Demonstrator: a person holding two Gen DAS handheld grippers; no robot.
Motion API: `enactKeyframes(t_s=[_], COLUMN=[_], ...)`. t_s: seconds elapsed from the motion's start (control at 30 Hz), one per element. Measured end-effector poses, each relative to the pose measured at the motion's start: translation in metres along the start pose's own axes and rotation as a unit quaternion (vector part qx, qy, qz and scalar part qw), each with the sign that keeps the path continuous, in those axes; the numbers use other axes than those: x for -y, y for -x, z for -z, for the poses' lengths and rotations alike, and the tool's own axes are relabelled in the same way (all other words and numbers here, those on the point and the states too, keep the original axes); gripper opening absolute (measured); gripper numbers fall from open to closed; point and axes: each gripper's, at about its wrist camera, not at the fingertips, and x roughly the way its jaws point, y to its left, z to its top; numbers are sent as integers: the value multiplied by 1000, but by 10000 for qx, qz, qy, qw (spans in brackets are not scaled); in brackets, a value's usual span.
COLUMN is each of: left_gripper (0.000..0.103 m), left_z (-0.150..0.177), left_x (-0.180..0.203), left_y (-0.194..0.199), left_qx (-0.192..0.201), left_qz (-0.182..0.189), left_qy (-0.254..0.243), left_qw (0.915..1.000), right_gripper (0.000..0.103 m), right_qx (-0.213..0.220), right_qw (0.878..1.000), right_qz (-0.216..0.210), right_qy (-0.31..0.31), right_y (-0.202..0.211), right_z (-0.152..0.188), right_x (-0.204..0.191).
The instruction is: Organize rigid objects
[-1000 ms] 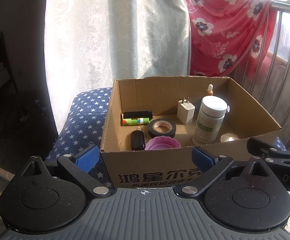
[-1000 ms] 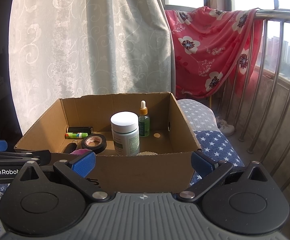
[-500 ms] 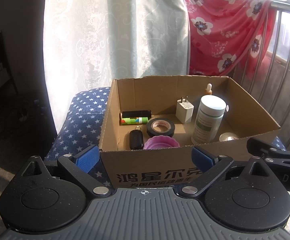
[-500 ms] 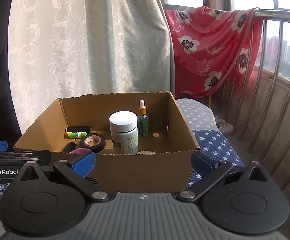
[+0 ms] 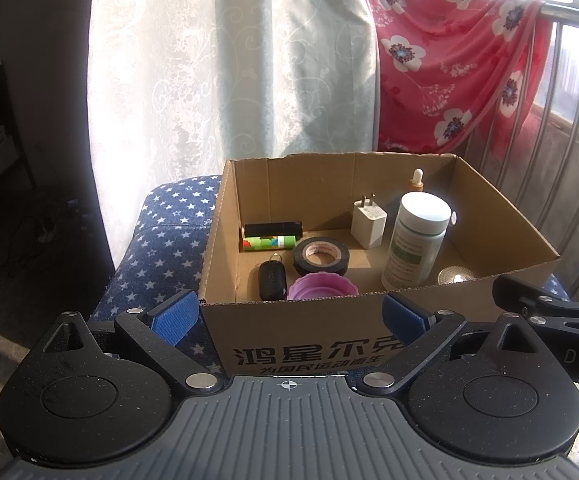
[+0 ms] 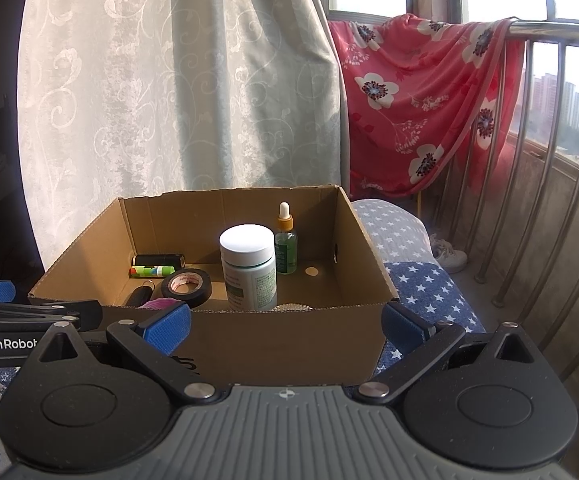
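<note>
Daylight from a railed balcony window falls on a pale curtain (image 6: pixel 177 92) and a red floral cloth (image 6: pixel 421 108) hung over the railing. Below them, a blue star-print cushion (image 5: pixel 161 240) carries an open cardboard box (image 5: pixel 301 344).

Box contents, largest to smallest:
- White-capped bottle (image 5: pixel 415 240), upright, right of centre.
- Black tape roll (image 5: pixel 321 256), lying flat at centre.
- Purple lid (image 5: pixel 321 288), against the near wall.
- White plug adapter (image 5: pixel 368 224), upright, behind the bottle.
- Dropper bottle (image 6: pixel 286 240), upright, just beside the white-capped bottle.
- Black cylinder (image 5: pixel 272 229) and green tube (image 5: pixel 267 243), side by side near the left wall.
- Black key fob (image 5: pixel 272 280), near the purple lid.
- Small ribbed glass item (image 5: pixel 455 276), near the right front corner.

Left gripper (image 5: pixel 289 314): fingers apart, holding nothing, level with the near box wall. Right gripper (image 6: pixel 287 320): fingers apart, holding nothing, also at the near wall.

Change over the last second: both views show the box slightly smaller and lower in frame, so both grippers have backed off a little. No item in the box has moved.

Assessment: all visible rigid objects sit inside the box, and none lies loose on the cushion. The task appears complete or nearly so.
</note>
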Motion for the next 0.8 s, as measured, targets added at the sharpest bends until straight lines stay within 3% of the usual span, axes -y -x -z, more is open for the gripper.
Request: enactKeyframes(t_s=[0.8], left_gripper=[99], left_z=[0], left_x=[0], left_y=[0], left_qx=[-8], left_qz=[4], left_qy=[9], left_qw=[10000], right_gripper=[103], right_qx=[6], right_qw=[10000], right_qz=[0], right_qy=[10], right_y=[2], right_z=[-1], right_x=[2])
